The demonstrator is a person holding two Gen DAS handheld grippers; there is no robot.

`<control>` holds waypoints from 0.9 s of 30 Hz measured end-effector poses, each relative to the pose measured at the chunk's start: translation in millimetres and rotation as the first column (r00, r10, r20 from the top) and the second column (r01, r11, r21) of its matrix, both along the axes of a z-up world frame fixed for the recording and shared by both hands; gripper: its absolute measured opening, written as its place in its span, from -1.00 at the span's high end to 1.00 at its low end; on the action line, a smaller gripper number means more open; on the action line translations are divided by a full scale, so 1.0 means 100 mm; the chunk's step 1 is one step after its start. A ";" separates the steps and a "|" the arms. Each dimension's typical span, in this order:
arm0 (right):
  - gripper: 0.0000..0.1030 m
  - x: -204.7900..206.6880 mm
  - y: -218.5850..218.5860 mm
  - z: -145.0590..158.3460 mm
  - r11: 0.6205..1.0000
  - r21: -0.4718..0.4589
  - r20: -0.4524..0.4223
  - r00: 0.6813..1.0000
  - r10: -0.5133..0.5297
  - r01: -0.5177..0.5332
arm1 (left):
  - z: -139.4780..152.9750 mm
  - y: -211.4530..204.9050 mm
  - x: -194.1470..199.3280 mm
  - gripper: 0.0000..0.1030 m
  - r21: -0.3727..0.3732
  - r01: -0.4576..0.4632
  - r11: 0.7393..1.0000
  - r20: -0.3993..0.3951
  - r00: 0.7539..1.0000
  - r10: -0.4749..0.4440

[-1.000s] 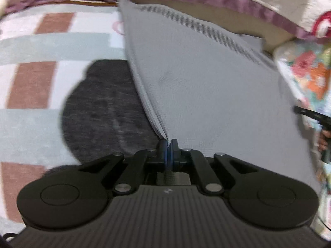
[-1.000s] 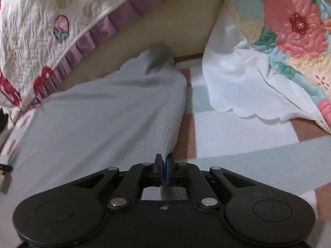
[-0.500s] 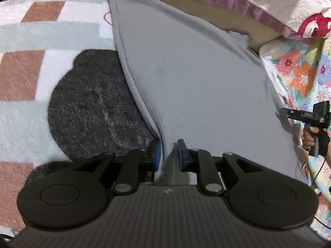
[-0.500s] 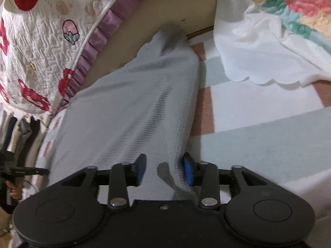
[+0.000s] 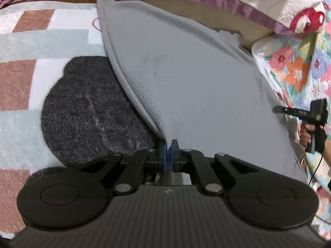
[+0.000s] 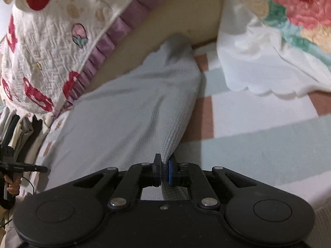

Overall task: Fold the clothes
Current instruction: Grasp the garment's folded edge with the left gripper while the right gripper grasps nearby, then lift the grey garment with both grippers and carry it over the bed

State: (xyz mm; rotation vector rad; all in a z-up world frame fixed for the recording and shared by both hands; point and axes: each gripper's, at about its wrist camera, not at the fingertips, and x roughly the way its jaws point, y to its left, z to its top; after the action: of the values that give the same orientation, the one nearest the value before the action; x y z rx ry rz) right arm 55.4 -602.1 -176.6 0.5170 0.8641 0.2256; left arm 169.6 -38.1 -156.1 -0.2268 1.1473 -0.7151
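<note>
You angle both down; left tongs [image 5: 169, 144] clamp the grey cloth [image 5: 186, 78], right tongs [image 6: 164, 165] are closing on its 6 o'clock edge.

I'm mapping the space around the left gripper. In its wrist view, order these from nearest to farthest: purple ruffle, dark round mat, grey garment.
1. grey garment, pinched between the left gripper fingers
2. dark round mat, just left
3. purple ruffle, far, along the top
</note>
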 end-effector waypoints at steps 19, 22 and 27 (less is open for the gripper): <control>0.84 0.00 0.30 0.09 0.992 -0.128 0.053 0.998 0.016 -0.009 | 0.01 -0.23 -0.13 0.94 0.072 0.049 0.996 0.096 0.994 -0.055; 0.69 -0.01 0.20 0.06 0.994 -0.102 -0.018 0.999 0.027 -0.028 | -0.05 -0.20 -0.11 0.88 0.064 0.039 0.997 0.071 0.997 -0.043; 0.55 -0.11 0.11 -0.02 1.000 -0.012 -0.028 0.999 0.022 -0.022 | -0.09 -0.19 -0.10 0.92 0.047 0.043 0.998 0.086 0.995 -0.047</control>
State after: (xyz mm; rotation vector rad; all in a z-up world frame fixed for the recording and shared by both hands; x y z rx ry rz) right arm 44.2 -590.7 -178.8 0.5004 0.8979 0.2333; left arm 159.4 -57.3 -165.0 -0.1315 1.0871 -0.7313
